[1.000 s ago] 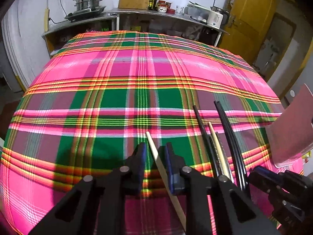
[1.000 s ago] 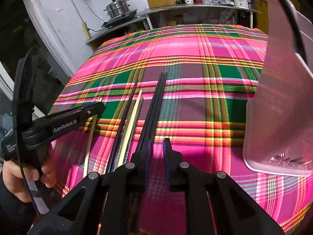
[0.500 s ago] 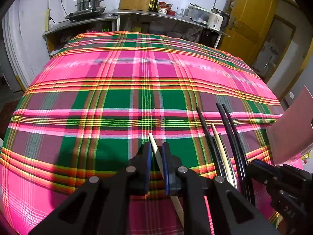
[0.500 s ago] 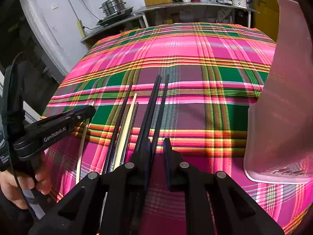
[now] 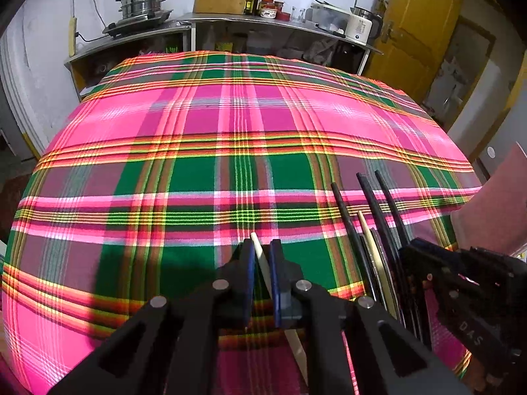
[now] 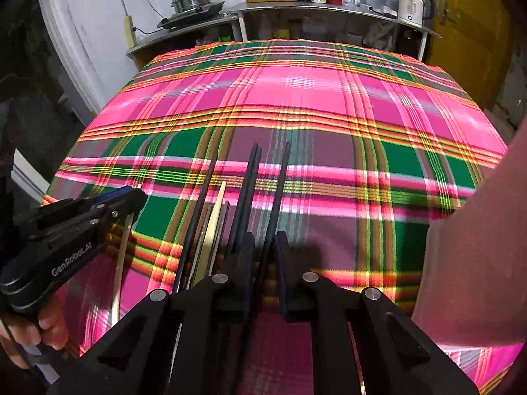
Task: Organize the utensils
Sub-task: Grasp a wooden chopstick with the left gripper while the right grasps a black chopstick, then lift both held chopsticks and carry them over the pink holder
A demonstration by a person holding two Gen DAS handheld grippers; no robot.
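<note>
A cream chopstick (image 5: 260,256) lies on the plaid tablecloth (image 5: 230,115). My left gripper (image 5: 262,247) is over it, its jaws closing, and the blue pads press its sides. The same chopstick (image 6: 123,247) shows under the left gripper (image 6: 131,194) in the right wrist view. To the right lies a bundle of black chopsticks (image 5: 372,197) with another cream one (image 5: 367,233). My right gripper (image 6: 263,243) stands narrowly open at the bundle. One black chopstick (image 6: 281,177) runs between its fingers, and two black ones (image 6: 250,177) lie just left of them.
A pink plastic holder (image 6: 477,247) stands at the table's right edge, close to the right gripper. A hand (image 6: 29,332) grips the left tool. Beyond the table a counter carries a steamer pot (image 5: 141,0), bottles and a kettle (image 5: 360,28).
The left jaws have narrowed onto the cream chopstick. The right gripper has shifted right, and one black chopstick now lies apart from the pair, between its fingers.
</note>
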